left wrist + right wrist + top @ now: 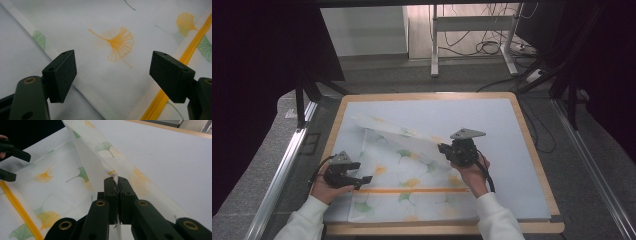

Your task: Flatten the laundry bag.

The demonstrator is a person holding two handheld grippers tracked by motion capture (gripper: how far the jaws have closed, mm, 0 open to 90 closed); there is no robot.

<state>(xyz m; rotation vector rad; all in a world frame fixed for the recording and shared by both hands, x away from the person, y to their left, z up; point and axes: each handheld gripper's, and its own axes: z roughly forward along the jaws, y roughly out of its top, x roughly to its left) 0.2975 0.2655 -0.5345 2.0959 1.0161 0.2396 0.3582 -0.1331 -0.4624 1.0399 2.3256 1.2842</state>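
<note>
A thin white cloth [412, 175] printed with green and orange ginkgo leaves and an orange stripe [412, 190] lies on the pale blue mat. Its right part is lifted and folded over toward the left, forming a raised ridge [397, 131]. My right gripper [443, 149] is shut on the cloth's edge [113, 173], holding it off the mat. My left gripper [368, 179] stands open just above the cloth's left side, with an orange leaf [117, 43] and the orange stripe [172, 82] showing between its jaws. Its black jaws [12, 152] also appear at the left of the right gripper view.
The blue mat [492, 125] covers a wooden table [532, 150] with a rim on all sides. Bare mat lies to the right and behind the cloth. Beyond the table are a desk frame [472, 30] and cables on the floor.
</note>
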